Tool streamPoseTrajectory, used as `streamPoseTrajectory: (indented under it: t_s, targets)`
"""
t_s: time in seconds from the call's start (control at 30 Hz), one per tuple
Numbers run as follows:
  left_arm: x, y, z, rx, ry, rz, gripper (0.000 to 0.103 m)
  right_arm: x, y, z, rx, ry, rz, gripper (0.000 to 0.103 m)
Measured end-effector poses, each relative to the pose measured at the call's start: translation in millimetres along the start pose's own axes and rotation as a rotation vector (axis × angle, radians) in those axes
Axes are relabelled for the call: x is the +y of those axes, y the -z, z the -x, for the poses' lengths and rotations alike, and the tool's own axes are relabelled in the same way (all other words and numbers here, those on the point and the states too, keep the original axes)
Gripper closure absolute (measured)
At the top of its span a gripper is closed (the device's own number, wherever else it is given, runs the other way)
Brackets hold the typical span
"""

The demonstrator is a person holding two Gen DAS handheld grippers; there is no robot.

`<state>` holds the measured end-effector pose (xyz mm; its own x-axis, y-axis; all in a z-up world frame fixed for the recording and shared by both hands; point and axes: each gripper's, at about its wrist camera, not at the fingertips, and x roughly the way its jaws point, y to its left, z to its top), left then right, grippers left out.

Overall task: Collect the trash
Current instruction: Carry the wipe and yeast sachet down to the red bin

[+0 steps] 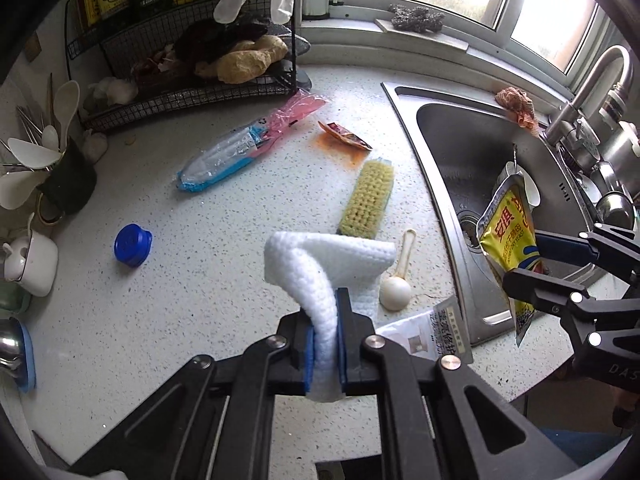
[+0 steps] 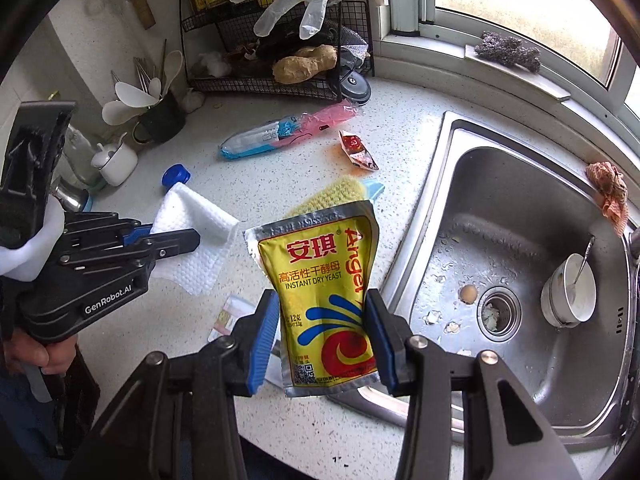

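Note:
My left gripper (image 1: 325, 332) is shut on a folded white paper towel (image 1: 320, 264) and holds it above the speckled counter (image 1: 160, 320); the towel also shows in the right wrist view (image 2: 196, 236). My right gripper (image 2: 324, 336) is shut on a yellow yeast packet (image 2: 326, 288), held upright in the air at the sink's left edge; the packet also shows in the left wrist view (image 1: 508, 236). On the counter lie a torn orange sauce sachet (image 1: 344, 136) on a red stain, a blue-and-pink plastic wrapper (image 1: 244, 148), a blue bottle cap (image 1: 133, 245) and a printed paper slip (image 1: 432, 332).
A yellow scrub brush (image 1: 367, 200) and a white plastic scoop (image 1: 398, 276) lie near the towel. The steel sink (image 2: 520, 392) holds a bowl with a spoon (image 2: 570, 292). A wire rack (image 1: 192, 92) with ginger stands at the back, a utensil cup (image 1: 68, 184) at the left.

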<state>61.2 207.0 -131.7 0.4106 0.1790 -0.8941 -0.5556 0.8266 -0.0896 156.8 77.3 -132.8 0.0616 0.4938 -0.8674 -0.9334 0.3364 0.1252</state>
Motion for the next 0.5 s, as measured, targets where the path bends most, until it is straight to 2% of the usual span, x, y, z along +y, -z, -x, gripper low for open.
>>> streamPoseTrajectory:
  t_s: [0.5]
  targets:
    - [-123.3, 86.4, 66.1, -0.048, 0.040, -0.115, 0.095, -24.3, 119.9, 86.3, -0.079, 0.019, -0.090, 0.062]
